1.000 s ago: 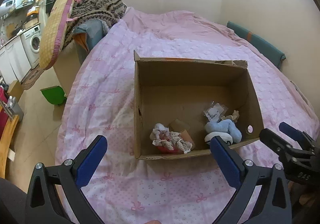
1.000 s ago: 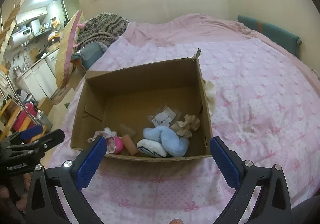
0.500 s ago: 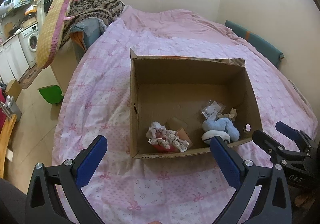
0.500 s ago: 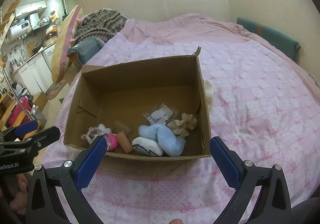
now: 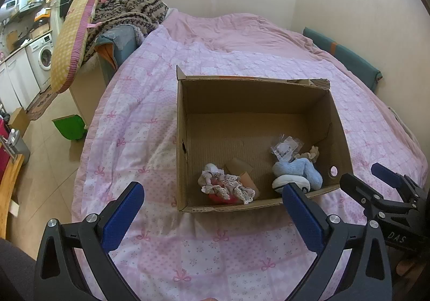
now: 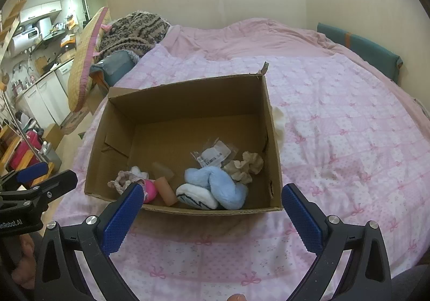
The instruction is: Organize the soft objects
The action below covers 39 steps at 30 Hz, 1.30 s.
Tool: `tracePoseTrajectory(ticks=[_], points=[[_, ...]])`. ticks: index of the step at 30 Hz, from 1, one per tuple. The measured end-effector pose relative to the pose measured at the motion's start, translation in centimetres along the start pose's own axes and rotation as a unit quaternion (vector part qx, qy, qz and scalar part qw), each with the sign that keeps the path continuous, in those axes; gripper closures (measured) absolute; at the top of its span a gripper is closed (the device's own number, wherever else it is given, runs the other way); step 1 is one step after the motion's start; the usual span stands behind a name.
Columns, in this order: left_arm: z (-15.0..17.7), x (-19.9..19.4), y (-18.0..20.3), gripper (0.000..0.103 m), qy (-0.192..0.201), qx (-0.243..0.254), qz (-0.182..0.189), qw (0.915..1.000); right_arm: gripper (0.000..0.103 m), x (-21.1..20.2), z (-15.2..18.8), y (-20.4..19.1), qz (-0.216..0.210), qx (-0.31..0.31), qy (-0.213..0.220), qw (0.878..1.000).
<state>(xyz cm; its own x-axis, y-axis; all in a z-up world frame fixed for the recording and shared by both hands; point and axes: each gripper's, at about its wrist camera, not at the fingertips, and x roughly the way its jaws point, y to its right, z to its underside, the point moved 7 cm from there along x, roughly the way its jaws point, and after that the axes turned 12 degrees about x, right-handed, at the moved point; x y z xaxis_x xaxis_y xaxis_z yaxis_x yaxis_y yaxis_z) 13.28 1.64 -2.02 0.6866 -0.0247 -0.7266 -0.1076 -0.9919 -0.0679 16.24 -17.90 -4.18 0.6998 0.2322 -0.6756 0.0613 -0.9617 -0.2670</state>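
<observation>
- Over the last second both grippers, left and right, have drawn slightly back from the box on the bed.
- Fingers released, both empty.
- The soft toys lie along the box's near wall; sorting looks close to done.

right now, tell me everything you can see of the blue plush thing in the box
The blue plush toy is fluffy light-blue fabric, folded into thick loops, with a white end bearing dark markings. It lies slumped on the floor of the open cardboard box, at the near wall toward the right corner. A beige scrunchie and a clear plastic packet sit just behind it. Neither gripper touches it.
</observation>
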Motion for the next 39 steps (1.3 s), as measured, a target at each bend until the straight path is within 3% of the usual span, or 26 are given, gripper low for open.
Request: tracePoseTrajectory(ticks=[39], points=[[0.57, 0.25, -0.37, 0.0, -0.008, -0.008, 0.001, 0.9999, 0.0, -0.05, -0.05, 0.09, 0.005, 0.001, 0.002, 1.0]])
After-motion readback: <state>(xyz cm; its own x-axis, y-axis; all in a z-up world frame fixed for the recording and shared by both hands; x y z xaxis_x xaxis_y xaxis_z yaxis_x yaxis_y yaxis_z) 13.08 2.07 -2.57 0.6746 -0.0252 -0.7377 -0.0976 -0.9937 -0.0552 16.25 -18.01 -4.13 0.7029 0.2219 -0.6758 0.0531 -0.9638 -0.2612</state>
